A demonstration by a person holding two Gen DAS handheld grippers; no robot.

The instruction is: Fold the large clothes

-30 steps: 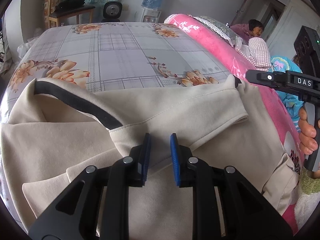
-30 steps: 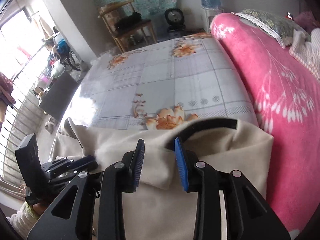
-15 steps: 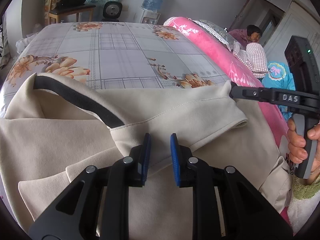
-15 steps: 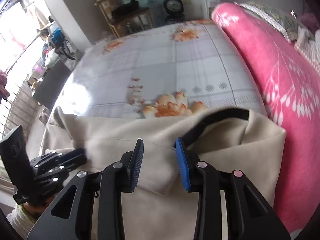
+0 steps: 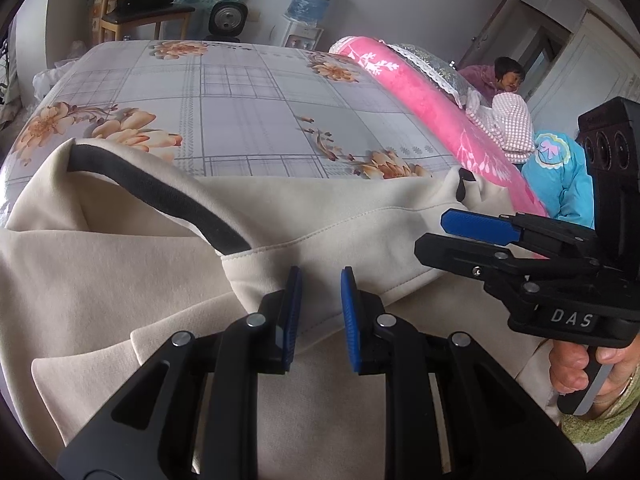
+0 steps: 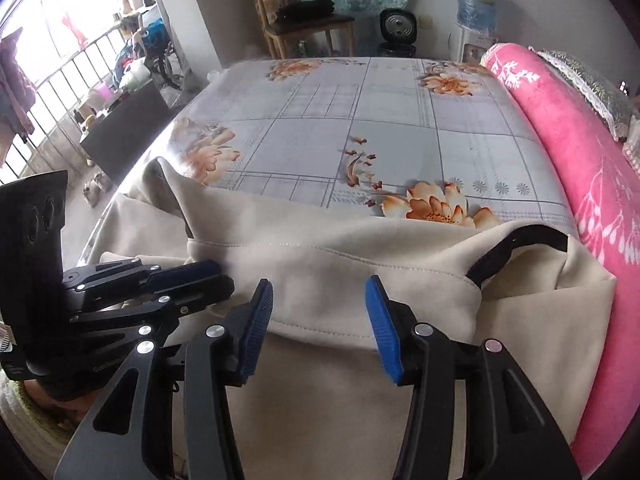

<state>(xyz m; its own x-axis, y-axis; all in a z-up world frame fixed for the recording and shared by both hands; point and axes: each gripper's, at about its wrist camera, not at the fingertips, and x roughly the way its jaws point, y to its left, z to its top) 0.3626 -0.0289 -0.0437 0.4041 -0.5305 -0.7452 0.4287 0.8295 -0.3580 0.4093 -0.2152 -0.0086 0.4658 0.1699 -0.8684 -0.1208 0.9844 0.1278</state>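
Note:
A large beige garment with a black band lies on the bed, its top part folded down into a flap. My left gripper sits at the flap's lower hem, pads close together with the hem between them. In the right wrist view it lies low on the cloth at the left. My right gripper hovers over the same flap; its jaws are opening, and the hem lies under the gap with no pad pressing it. From the left wrist view it reaches in from the right, a hand on its handle.
The grey floral bedsheet stretches beyond the garment. A rolled pink blanket lines the right side, with a blue garment and a person behind it. A wooden chair and a water dispenser stand by the far wall.
My right gripper has moved left along the flap toward the left gripper and its jaws have spread wider. The left gripper and the cloth at it have stayed put.

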